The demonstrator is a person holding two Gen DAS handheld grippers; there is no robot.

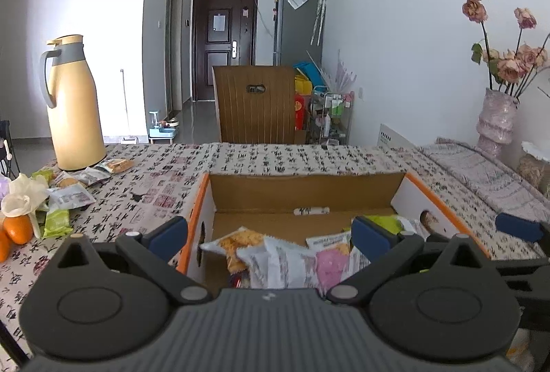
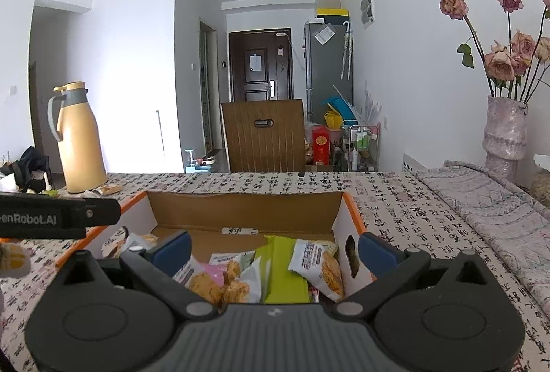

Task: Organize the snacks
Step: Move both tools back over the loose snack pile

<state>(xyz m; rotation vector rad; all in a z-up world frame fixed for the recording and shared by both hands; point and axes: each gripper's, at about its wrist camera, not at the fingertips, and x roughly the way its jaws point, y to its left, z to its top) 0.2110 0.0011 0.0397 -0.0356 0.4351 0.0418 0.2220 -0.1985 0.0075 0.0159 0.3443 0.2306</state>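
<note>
On the printed tablecloth (image 1: pixel 240 162) sits a shallow cardboard box (image 1: pixel 302 191), plain brown inside, white outside with orange edging and an oval hand slot in its right wall. Crinkly foil snack packets (image 1: pixel 275 258) lie heaped at its near end: cracker prints, a pink sachet, a flat lime-green pack (image 2: pixel 285 272). The left gripper (image 1: pixel 270 234) hovers above them with its blue-padded jaws spread wide and nothing between them. The right gripper (image 2: pixel 275 250) is equally wide and empty, one pad over the box, the other outside the slotted wall. More loose packets (image 1: pixel 74 190) are scattered at the table's left, near a tall, smooth yellow thermos (image 1: pixel 74 104) and what look like oranges (image 1: pixel 15 231), partly cut off. A ribbed pink vase (image 2: pixel 505 131) holds dried roses.
</note>
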